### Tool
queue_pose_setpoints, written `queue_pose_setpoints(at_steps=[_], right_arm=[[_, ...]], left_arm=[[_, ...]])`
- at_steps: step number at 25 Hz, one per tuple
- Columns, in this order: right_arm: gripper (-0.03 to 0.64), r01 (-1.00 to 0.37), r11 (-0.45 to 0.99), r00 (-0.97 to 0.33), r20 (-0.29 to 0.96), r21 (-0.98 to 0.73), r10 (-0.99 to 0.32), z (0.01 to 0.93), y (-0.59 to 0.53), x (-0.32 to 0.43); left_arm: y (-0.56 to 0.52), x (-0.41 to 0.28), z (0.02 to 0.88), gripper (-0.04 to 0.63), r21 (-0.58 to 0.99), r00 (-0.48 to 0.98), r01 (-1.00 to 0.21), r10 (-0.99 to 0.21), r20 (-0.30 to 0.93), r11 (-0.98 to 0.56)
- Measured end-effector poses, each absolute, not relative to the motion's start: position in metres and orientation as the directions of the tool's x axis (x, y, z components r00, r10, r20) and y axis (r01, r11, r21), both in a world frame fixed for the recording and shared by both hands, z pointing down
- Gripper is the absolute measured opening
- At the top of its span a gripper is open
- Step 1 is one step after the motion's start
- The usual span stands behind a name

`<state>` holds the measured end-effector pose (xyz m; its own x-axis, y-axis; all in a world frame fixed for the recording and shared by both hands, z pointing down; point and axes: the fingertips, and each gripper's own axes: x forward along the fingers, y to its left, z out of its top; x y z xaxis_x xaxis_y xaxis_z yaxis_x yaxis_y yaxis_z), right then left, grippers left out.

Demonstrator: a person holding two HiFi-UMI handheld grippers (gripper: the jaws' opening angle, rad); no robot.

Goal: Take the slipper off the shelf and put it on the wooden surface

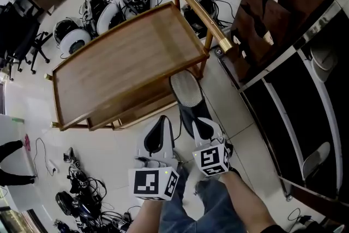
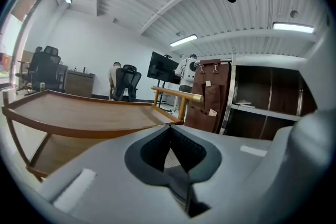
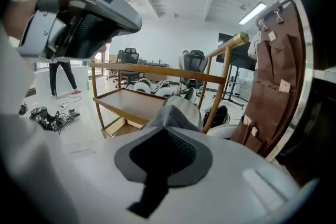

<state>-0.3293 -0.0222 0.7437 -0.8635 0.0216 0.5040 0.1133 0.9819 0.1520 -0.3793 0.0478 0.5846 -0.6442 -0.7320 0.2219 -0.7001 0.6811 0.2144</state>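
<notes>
Head view: the right hand-held gripper (image 1: 203,127) clamps the slipper (image 1: 185,91), its long side pointing at the wooden worktop (image 1: 125,60) just ahead-left. The left hand-held gripper (image 1: 159,129) is closed and empty.

Both forearms (image 1: 246,205) reached forward, close together, the grippers side by side. The left gripper (image 1: 162,120) had its jaws drawn together on nothing. The right gripper (image 1: 202,123), slightly ahead, was clamped on the slipper (image 1: 184,90).

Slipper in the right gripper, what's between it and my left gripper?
Only bare floor. In the head view, the slipper, clamped in the right gripper, and the left gripper sit side by side with just that strip between them.
</notes>
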Motion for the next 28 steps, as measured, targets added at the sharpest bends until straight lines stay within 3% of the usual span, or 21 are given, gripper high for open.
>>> queue_pose_setpoints(at_steps=[28], right_arm=[[0.014,0.150,0.959,-0.852,0.524,0.240,0.002,0.830,-0.057,-0.539]], left_arm=[[0.042,-0.465,0.637,0.003,0.142,-0.648,-0.715,-0.726,0.229,0.684]])
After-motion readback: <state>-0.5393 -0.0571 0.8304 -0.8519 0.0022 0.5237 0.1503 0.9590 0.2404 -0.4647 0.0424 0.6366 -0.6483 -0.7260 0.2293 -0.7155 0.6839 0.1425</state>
